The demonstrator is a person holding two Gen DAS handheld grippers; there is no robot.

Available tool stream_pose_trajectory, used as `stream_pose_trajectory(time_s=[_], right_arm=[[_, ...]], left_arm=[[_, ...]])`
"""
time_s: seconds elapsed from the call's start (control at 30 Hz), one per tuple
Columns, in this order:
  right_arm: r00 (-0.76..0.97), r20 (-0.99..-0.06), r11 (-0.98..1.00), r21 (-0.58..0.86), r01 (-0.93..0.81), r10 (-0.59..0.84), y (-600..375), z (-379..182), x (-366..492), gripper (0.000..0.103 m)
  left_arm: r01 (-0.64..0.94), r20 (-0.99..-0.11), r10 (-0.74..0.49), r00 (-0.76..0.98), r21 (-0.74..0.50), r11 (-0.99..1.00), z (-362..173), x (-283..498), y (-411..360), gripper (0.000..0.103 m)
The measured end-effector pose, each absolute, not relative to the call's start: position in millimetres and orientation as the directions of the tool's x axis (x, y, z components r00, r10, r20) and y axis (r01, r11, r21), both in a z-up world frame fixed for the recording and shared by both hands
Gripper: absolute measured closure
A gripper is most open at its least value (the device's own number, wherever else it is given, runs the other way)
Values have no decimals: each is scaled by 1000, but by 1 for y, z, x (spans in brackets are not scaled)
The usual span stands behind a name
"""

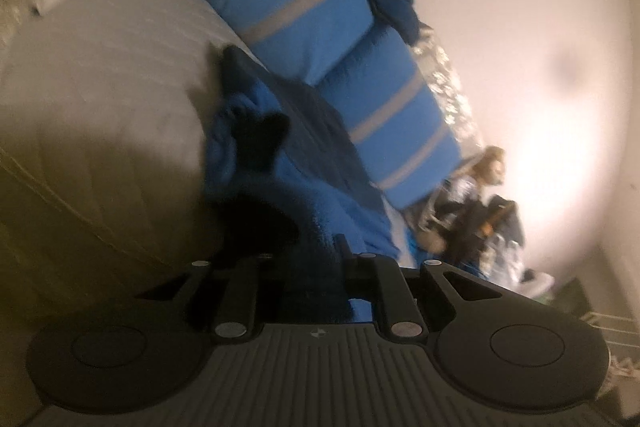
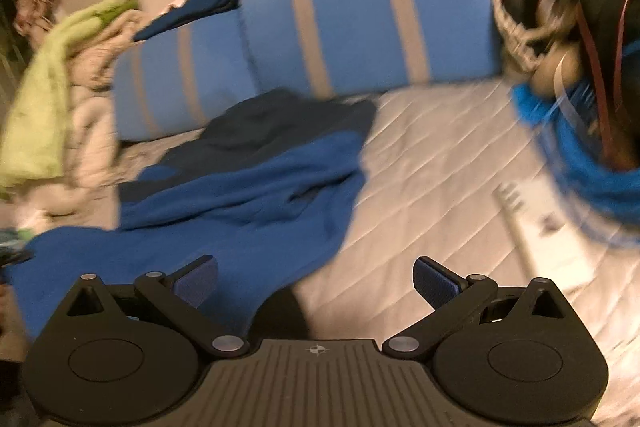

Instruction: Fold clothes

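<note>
Two tools: right tool (image 2: 316, 281) gapes wide above bare mattress (image 2: 440, 163); left tool (image 1: 298, 255) pinches blue garment (image 1: 320, 195).

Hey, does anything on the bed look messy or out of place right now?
Yes. The blue garment lies crumpled and unfolded on the quilted mattress, bunched in front of the striped pillows. A loose heap of green and cream laundry sits at the left edge. Both views are blurred.

Both views close over bed (image 2: 440, 163)
</note>
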State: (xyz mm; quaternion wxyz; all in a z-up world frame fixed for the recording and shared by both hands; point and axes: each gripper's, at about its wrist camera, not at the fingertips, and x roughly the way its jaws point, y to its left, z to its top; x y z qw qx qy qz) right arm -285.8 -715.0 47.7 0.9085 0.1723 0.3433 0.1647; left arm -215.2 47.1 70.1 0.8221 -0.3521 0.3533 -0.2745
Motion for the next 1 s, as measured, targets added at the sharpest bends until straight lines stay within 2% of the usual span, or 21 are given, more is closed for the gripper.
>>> stream_pose_trajectory(time_s=[0.13,0.33,0.43,0.57,0.7,1.0], right_arm=[[643,-527,799,551,-240,557,-707,22,-296,2],[565,-441,670,682,-295,698,-686,-14,-310,23],[594,-407,653,703,-281,694,-684,-18,-318,24],[602,-357,583,779,-231,714,-697,-27,-321,41],[592,-301,499,843,-202,748,-707,-35,-328,45],[584,-190,352,919,-178,789,-705,-35,-332,47]], left_arm=[[176,-427,-689,585,-763,622,68,-209,50,86],[149,-418,-707,570,-794,589,54,-218,54,86],[141,-411,-717,563,-807,574,48,-224,54,86],[133,-394,-728,561,-825,550,44,-228,54,86],[134,-392,-729,561,-826,548,45,-227,53,86],[136,-370,-742,559,-842,523,43,-227,52,86]])
